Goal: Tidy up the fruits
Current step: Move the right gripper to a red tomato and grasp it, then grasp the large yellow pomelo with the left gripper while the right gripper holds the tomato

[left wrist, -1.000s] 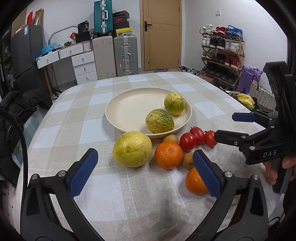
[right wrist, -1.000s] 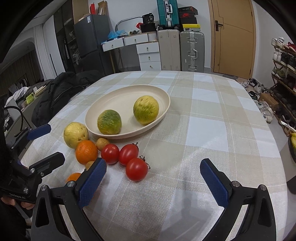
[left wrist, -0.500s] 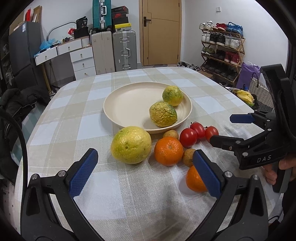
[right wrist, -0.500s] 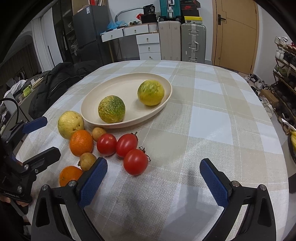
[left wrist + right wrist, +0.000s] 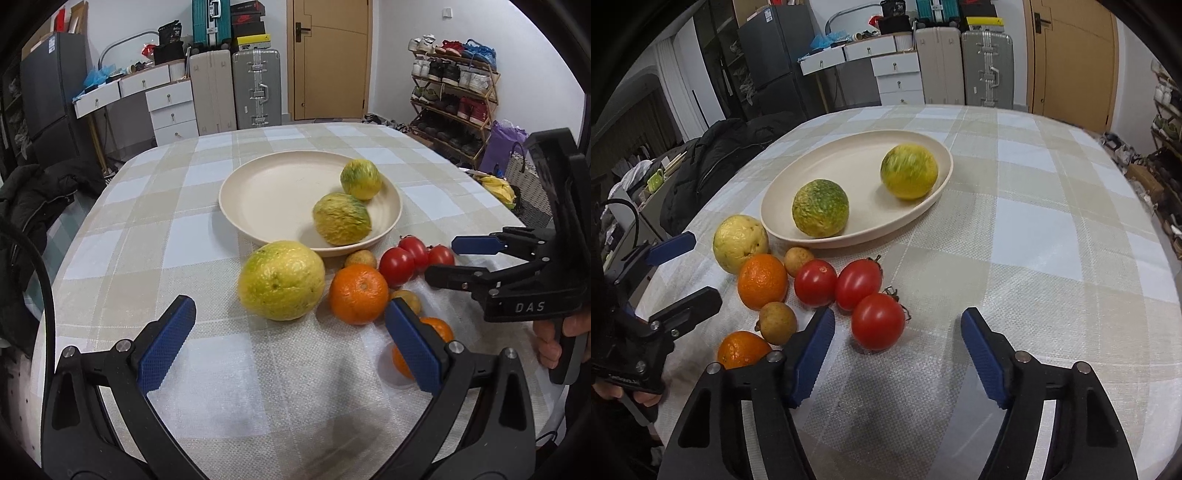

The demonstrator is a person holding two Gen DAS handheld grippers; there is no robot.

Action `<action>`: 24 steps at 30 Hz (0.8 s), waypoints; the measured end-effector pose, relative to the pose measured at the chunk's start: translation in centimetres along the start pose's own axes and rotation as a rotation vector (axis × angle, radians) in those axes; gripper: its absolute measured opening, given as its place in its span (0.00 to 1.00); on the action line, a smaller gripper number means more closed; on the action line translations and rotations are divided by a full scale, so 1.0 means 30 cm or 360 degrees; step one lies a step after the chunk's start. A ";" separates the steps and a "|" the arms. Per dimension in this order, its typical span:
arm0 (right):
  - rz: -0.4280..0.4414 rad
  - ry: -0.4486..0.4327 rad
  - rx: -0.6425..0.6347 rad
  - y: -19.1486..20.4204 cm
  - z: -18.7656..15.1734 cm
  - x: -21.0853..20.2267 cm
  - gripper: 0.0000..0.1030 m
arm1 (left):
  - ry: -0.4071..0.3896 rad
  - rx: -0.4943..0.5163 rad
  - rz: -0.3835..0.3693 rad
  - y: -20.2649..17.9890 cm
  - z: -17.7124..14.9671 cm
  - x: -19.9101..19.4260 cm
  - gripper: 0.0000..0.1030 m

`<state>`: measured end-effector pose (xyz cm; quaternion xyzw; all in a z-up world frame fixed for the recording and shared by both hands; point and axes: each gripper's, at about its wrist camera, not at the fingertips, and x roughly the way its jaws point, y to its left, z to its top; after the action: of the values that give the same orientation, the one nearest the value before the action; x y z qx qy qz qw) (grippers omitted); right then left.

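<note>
A cream plate (image 5: 280, 184) (image 5: 857, 166) holds two yellow-green fruits (image 5: 341, 218) (image 5: 909, 176). In front of it on the checked cloth lie a big yellow fruit (image 5: 281, 280) (image 5: 740, 243), an orange (image 5: 358, 293) (image 5: 762, 280), a second orange (image 5: 430, 332) (image 5: 742, 349), two small brown fruits (image 5: 777, 323) and three tomatoes (image 5: 397, 266) (image 5: 878, 320). My left gripper (image 5: 291, 343) is open and empty, just short of the big yellow fruit. My right gripper (image 5: 897, 354) is open and empty, close to the nearest tomato; it also shows in the left wrist view (image 5: 458, 260).
The round table's edge (image 5: 480, 184) drops off at the right, near a shoe rack (image 5: 450, 96) and a basket. A dark jacket (image 5: 716, 158) lies on a chair at the left. Suitcases (image 5: 255, 88), drawers and a door stand behind.
Both grippers have moved forward toward the fruit. The right gripper's jaws have narrowed somewhat but stay open. No fruit has moved.
</note>
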<state>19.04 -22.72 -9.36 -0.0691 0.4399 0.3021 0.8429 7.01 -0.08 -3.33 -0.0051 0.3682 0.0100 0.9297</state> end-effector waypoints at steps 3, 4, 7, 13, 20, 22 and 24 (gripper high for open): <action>-0.0017 0.0008 -0.0024 0.012 0.004 0.005 0.60 | 0.0020 -0.0019 -0.0009 0.012 0.000 0.011 0.99; -0.0010 0.0010 -0.0030 0.015 0.005 0.006 0.56 | 0.0025 -0.0020 -0.0005 0.015 -0.001 0.015 0.99; -0.0010 0.0017 -0.0073 0.034 0.002 0.005 0.48 | 0.0043 -0.0013 0.0020 0.019 0.000 0.028 0.99; -0.0033 0.0022 -0.0153 0.068 -0.011 0.004 0.35 | 0.0063 0.0025 0.0061 0.011 0.003 0.049 0.99; -0.0029 0.0009 -0.0153 0.062 -0.018 -0.006 0.28 | 0.0071 0.0045 0.0077 0.014 0.001 0.056 0.99; -0.0024 0.0006 -0.0155 0.061 -0.017 -0.009 0.28 | 0.0071 0.0048 0.0084 0.017 0.001 0.059 0.99; -0.0028 -0.0001 -0.0163 0.061 -0.016 -0.016 0.28 | 0.0074 0.0051 0.0099 0.020 -0.001 0.060 0.99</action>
<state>17.47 -21.65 -9.00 -0.1162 0.4230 0.3167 0.8410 8.29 0.53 -4.60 0.0210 0.3897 0.0328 0.9201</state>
